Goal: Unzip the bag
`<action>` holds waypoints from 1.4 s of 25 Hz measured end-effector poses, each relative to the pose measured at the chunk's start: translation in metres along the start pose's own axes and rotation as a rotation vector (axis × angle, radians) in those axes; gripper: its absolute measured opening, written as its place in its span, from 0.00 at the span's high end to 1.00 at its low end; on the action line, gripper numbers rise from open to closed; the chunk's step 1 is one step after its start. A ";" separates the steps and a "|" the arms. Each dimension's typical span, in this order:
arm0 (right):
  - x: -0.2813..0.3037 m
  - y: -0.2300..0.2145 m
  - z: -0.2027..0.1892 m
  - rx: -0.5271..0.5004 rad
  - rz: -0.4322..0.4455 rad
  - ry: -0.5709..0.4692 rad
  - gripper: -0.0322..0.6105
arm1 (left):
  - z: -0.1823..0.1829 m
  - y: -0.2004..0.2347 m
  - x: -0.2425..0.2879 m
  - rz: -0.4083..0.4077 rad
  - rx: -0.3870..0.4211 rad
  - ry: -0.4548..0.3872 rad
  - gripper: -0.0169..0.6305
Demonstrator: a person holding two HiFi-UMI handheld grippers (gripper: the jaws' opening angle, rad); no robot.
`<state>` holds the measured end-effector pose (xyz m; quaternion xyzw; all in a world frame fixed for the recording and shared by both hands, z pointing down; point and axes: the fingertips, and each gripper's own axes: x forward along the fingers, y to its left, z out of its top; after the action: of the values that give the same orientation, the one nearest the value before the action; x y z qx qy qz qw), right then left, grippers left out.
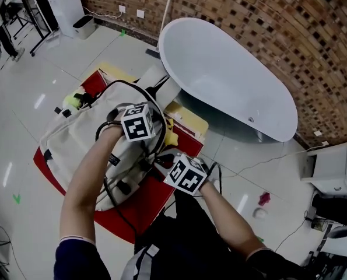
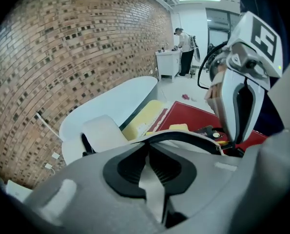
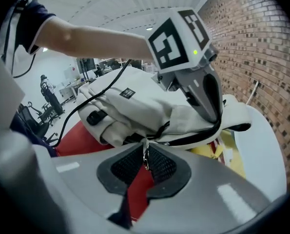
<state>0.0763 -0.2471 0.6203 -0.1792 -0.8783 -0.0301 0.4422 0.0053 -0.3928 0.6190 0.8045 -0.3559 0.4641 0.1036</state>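
A cream bag point(image 1: 80, 139) with black trim lies on a red mat point(image 1: 141, 212). My left gripper point(image 1: 148, 140) is over the bag's right end. In the left gripper view its jaws point(image 2: 147, 152) are pinched together on a fold of the bag's cream fabric point(image 2: 152, 189), just below the black-edged rim point(image 2: 183, 136). My right gripper point(image 1: 164, 161) sits close beside it, nearer to me. In the right gripper view it point(image 3: 145, 150) is shut on the small metal zipper pull point(image 3: 145, 156), with the bag point(image 3: 135, 106) bulging just beyond. Each gripper shows in the other's view.
A white bathtub point(image 1: 231, 74) stands close behind the mat, against a brick wall point(image 1: 278, 16). A yellow pad point(image 1: 188, 118) lies between tub and bag. A black cable point(image 1: 132, 86) loops over the bag. White equipment point(image 1: 336, 168) stands at right. A person point(image 2: 186, 48) works far off.
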 end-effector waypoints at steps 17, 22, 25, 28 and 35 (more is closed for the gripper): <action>-0.094 -0.097 0.092 0.054 0.131 -0.451 0.85 | -0.004 0.020 -0.109 0.428 -0.608 -0.208 0.83; -0.115 -0.092 0.153 -0.011 0.292 -0.638 0.94 | -0.002 -0.007 -0.184 0.746 -0.823 -0.433 0.96; -0.122 -0.080 0.170 -0.056 0.345 -0.680 0.94 | -0.002 -0.031 -0.208 0.880 -0.924 -0.484 0.97; -0.123 -0.054 0.195 -0.117 0.423 -0.728 0.94 | -0.003 -0.059 -0.242 1.040 -1.018 -0.540 0.97; -0.125 0.008 0.224 -0.228 0.479 -0.743 0.94 | 0.013 -0.096 -0.295 1.167 -1.103 -0.686 0.97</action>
<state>-0.0247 -0.2285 0.3845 -0.4234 -0.9023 0.0429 0.0693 -0.0153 -0.1894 0.3858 0.4242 -0.8965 -0.0631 0.1113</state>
